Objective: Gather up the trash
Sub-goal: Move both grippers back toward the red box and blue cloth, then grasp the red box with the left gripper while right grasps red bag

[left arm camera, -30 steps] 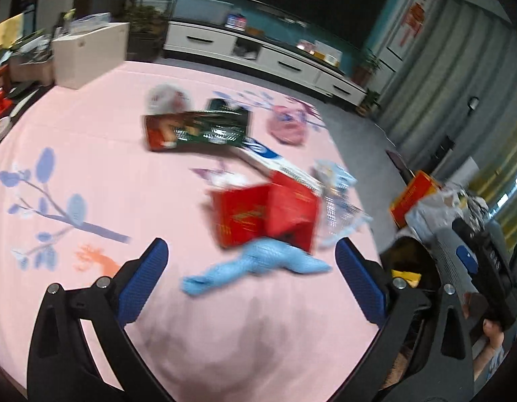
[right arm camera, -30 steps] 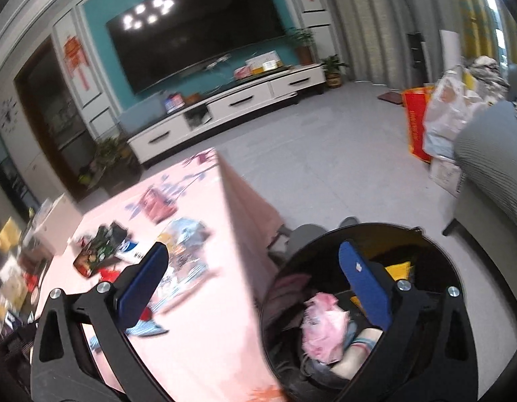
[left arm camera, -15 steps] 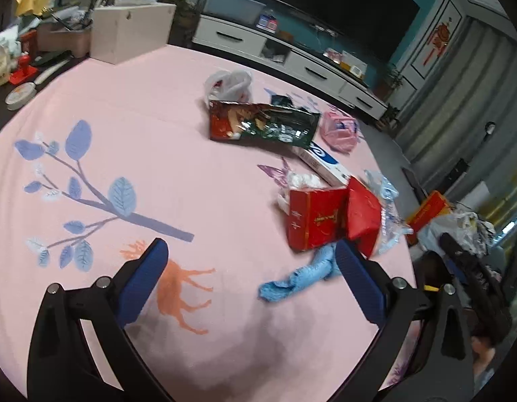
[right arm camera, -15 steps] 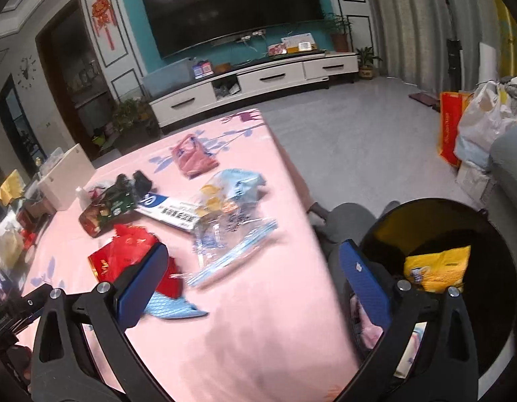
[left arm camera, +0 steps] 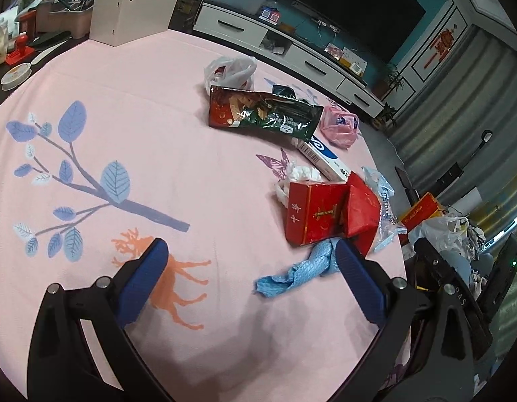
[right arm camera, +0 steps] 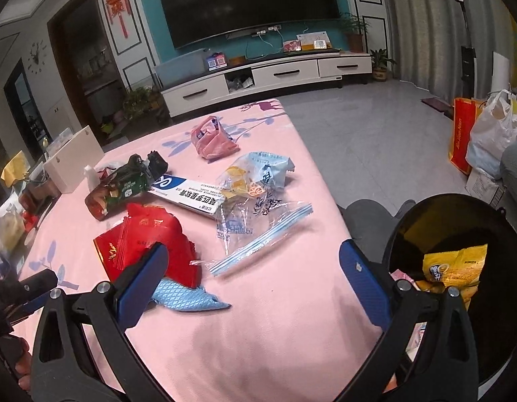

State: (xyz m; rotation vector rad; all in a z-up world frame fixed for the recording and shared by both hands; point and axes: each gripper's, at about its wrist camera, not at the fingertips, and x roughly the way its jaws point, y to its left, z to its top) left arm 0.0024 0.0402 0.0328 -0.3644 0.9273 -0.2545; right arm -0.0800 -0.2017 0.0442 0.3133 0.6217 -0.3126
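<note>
Change: right gripper (right arm camera: 250,276) swung off bin (right arm camera: 493,231) to table, jaws wide, empty | left gripper (left arm camera: 248,273) wide, empty | next: blue cloth (right arm camera: 188,296), 9 o'clock.

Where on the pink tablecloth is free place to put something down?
Free: the tablecloth from the printed branch to the white box, and the near edge behind the blue cloth. Crowded: around the red packets, snack bag and zip bag.

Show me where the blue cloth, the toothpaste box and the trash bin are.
blue cloth (left arm camera: 293,273), left wrist view, middle of the crumpled strip.
toothpaste box (right arm camera: 188,193), right wrist view, centre of its printed top face.
trash bin (right arm camera: 508,234), right wrist view, its black far rim.
</note>
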